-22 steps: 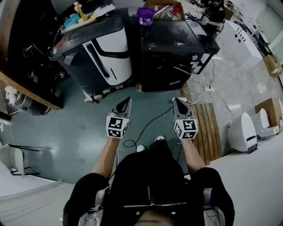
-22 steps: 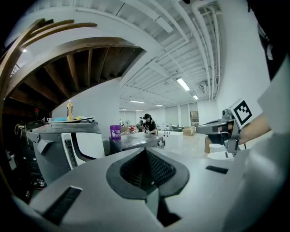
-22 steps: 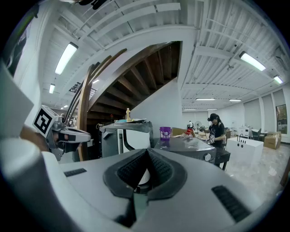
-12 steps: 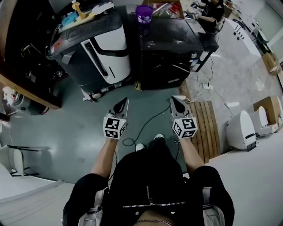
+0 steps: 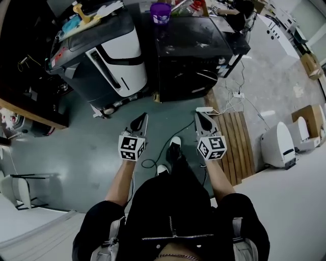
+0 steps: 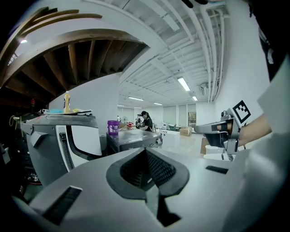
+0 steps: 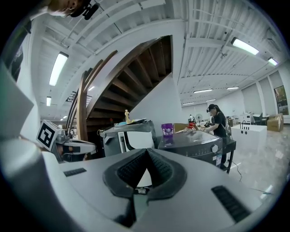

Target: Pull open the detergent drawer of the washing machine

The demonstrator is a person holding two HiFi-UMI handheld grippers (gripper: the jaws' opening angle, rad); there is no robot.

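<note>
Two grippers are held side by side above the grey-green floor [image 5: 86,148], well apart from the machines ahead. Left gripper [image 5: 142,118]: jaws closed tip to tip, nothing between them. Right gripper [image 5: 201,117]: likewise closed and empty. A black washing machine [image 5: 191,56] stands ahead, with a grey-and-white machine [image 5: 109,56] just beside it on the left. The detergent drawer is too small to pick out on either front. A purple bucket [image 5: 160,11] sits on the black machine's top, at the rear. A wooden pallet [image 5: 237,145] lies near the right gripper. A black cable [image 5: 163,148] runs across the floor between the grippers.
</note>
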